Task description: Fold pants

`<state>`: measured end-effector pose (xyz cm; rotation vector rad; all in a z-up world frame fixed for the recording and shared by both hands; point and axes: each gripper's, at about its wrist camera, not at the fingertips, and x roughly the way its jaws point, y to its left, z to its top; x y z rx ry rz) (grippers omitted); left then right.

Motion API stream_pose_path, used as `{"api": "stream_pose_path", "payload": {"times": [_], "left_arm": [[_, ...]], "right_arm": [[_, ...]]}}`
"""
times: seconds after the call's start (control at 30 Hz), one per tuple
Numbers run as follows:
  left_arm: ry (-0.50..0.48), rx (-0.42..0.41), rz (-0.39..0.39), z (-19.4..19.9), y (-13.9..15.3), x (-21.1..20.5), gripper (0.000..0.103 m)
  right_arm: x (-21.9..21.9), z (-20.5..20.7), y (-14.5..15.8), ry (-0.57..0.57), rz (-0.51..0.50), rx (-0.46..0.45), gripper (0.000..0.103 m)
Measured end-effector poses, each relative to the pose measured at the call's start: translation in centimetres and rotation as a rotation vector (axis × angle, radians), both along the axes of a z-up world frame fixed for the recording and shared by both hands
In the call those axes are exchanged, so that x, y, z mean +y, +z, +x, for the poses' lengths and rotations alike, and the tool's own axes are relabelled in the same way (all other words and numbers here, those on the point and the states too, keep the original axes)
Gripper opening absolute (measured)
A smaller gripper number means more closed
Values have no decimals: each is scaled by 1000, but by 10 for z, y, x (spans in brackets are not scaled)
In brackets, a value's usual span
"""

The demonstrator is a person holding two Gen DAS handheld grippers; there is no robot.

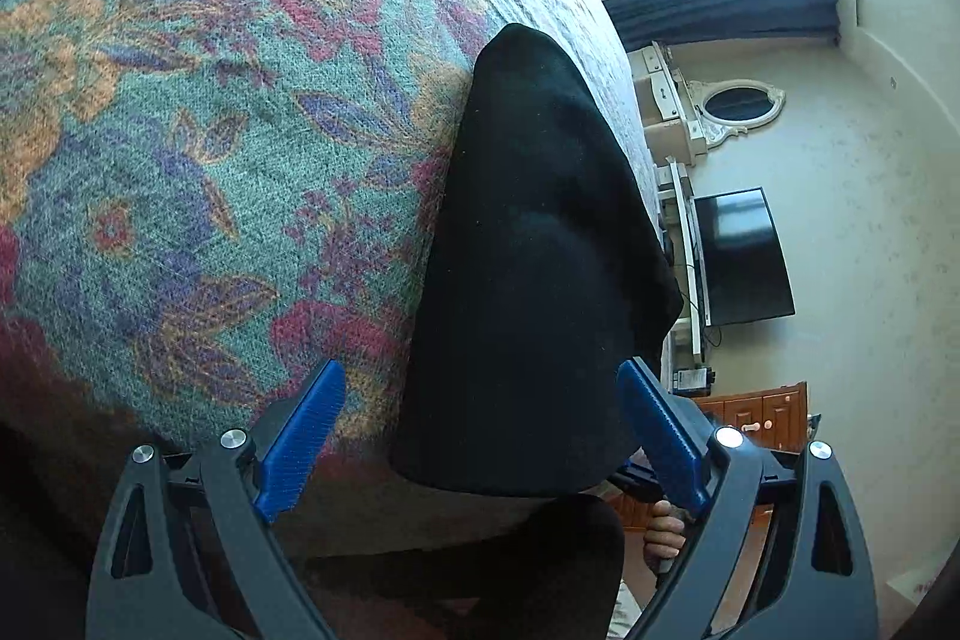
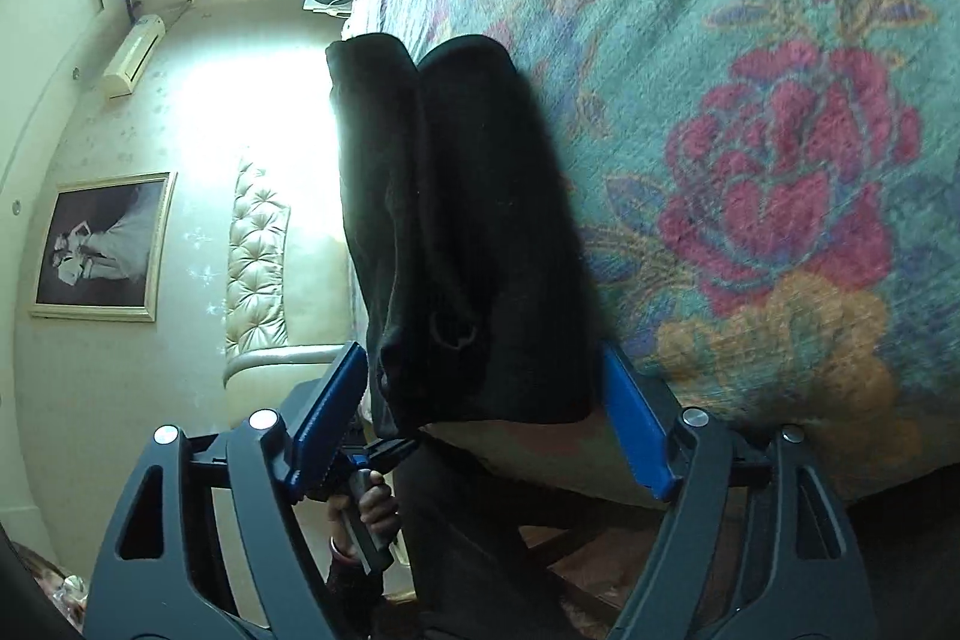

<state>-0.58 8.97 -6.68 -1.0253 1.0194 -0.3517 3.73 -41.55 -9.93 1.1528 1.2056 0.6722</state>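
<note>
The pants (image 1: pixel 528 250) lie as a dark, narrow bundle on the floral blanket (image 1: pixel 210 130), their long axis running from 6 to 12 o'clock in both wrist views. The left gripper (image 1: pixel 480 436) is spread wide, with the near end of the bundle between its fingers. The right gripper (image 2: pixel 480 418) is wide too. Neither seems to pinch the cloth, though black fabric hides the contact. Both grippers look equally near.

L claw (image 1: pixel 480 436): jaws wide apart | R claw (image 2: pixel 486 418): jaws wide apart
</note>
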Motion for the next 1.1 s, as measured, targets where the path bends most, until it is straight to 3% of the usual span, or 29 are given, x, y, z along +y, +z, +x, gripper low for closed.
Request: {"api": "stream_pose_path", "payload": {"times": [0.07,0.2,0.27,0.33,0.4,0.47,0.5,0.53,0.63,0.83,1.0,1.1], "left_arm": [[5,18,-56,-1,-4,-1,90],[-11,60,-160,-5,-13,-7,90],[-19,59,-165,-4,-15,-9,90],[-30,46,-145,-1,-13,-10,90],[-46,29,-113,0,-11,-14,90],[-61,29,-68,1,-7,-19,83],[-71,39,-29,5,-4,-18,68],[-81,41,-3,6,-1,-19,60],[-76,42,-15,10,-1,-15,53],[-111,36,-3,8,-14,-9,45],[-137,17,0,3,-17,-3,41],[-155,-15,25,-3,-10,-4,45]], "right_arm": [[6,2,5,24,-29,-23,85],[10,2,9,42,-65,-39,82],[15,2,11,54,-131,-40,54],[19,-2,11,62,-174,-43,40],[19,-4,14,69,-189,-59,31],[19,-6,22,62,-188,-80,27],[20,-6,29,60,-186,-96,26],[21,-6,35,59,-184,-110,25],[23,-6,45,72,-186,-135,24],[15,-10,8,64,-147,-65,23],[11,-12,3,71,-127,-72,23],[4,-13,7,100,-157,-81,33]]}}
